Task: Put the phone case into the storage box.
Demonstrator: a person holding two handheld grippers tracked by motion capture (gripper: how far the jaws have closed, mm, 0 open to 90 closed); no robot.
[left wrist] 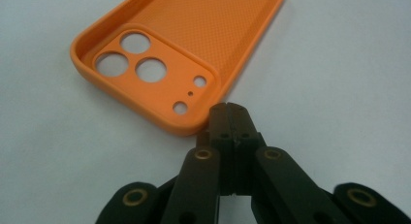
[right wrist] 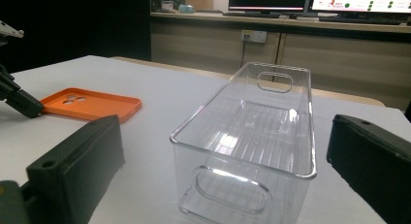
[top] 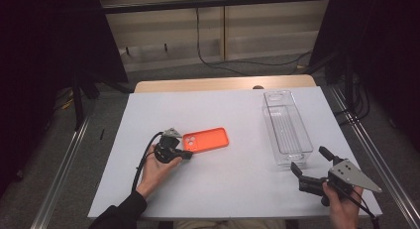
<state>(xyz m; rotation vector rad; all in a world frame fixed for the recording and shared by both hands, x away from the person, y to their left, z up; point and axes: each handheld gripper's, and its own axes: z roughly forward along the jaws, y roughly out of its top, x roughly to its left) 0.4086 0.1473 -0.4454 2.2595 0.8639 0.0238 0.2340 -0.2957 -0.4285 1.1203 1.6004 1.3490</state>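
The left gripper (top: 187,154) rests left of the table's (top: 223,184) middle, jaws shut with nothing between them, tips just at the camera-hole corner of the orange phone case (top: 206,140). The case lies flat, hollow side up, its long axis running rightward from those tips, so this hand is much the nearer. Toward the right edge stands the empty clear bin (top: 286,127), long axis running front to back. At the front right corner the right gripper (top: 309,167) hovers open, pointing at the bin's near end.
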